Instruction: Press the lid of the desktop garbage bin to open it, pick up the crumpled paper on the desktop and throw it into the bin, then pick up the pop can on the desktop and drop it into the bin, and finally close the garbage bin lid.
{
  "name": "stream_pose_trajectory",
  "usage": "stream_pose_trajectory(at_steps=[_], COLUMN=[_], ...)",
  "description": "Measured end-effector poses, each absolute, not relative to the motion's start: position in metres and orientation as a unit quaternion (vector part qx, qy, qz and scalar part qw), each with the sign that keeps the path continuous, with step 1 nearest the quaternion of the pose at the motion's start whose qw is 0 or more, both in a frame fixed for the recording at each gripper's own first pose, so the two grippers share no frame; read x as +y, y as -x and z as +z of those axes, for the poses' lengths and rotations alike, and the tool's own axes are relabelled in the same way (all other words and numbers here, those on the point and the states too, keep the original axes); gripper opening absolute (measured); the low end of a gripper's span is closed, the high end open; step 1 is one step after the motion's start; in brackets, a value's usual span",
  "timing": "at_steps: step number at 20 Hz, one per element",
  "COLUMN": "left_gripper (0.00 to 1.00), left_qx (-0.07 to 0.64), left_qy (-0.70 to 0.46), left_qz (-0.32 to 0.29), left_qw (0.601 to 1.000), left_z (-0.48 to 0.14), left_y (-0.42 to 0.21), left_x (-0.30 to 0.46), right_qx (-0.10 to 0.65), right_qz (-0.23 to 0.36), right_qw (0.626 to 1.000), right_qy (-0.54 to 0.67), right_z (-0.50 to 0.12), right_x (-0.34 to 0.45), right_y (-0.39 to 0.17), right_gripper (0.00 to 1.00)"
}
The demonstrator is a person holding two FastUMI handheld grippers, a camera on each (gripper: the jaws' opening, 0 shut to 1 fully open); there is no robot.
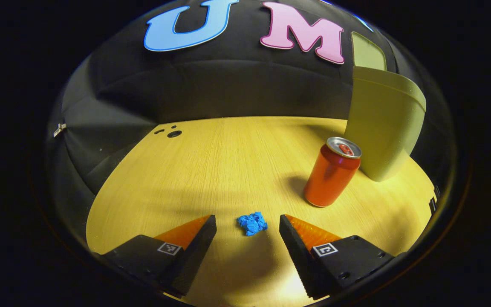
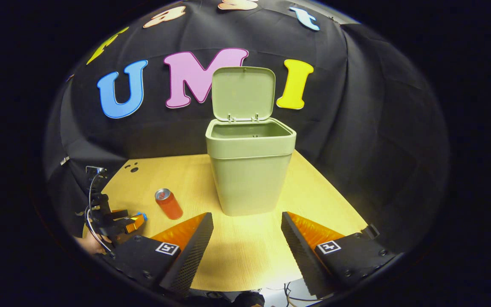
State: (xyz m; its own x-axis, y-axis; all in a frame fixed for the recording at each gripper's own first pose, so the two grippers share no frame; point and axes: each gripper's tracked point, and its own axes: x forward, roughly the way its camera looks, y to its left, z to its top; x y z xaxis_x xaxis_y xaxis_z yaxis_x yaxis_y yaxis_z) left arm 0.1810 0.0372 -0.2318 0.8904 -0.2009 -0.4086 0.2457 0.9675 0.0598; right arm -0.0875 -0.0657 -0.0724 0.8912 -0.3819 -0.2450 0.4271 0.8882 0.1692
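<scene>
A pale green bin (image 2: 249, 170) stands on the wooden table with its lid (image 2: 243, 94) raised upright. The same bin (image 1: 384, 128) rises at the right of the left gripper view. A red pop can (image 1: 333, 172) stands upright just left of the bin; the pop can (image 2: 168, 204) looks small in the right gripper view. A blue crumpled paper (image 1: 252, 223) lies on the table between the tips of my left gripper (image 1: 247, 224), which is open around it, apart from it. My right gripper (image 2: 247, 221) is open and empty, in front of the bin. The left gripper (image 2: 132, 222) appears far left.
The wooden table (image 1: 228, 166) has small dark holes (image 1: 173, 133) near its far left corner. Black cloth walls close it in at the back and sides. The table's right edge (image 2: 339, 196) runs close behind the bin.
</scene>
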Motion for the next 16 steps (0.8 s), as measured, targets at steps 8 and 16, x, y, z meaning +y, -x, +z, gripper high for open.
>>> stream_pose_trajectory(at_steps=[8,16], left_gripper=[0.94,0.73], left_qx=[0.215,0.211], left_qy=[-0.063,-0.071], left_qz=[-0.121,-0.119], left_qw=[0.967,0.968], left_z=[-0.252,-0.258], left_y=[-0.194,-0.193], left_x=[0.027,0.031], right_qx=[0.132,0.143], right_qz=[-0.220,-0.192], right_qw=[0.958,0.962], right_qy=[-0.129,-0.129], right_z=[-0.084,-0.087], right_x=[-0.063,-0.044], right_y=[0.095,0.084], right_gripper=[1.00,1.00])
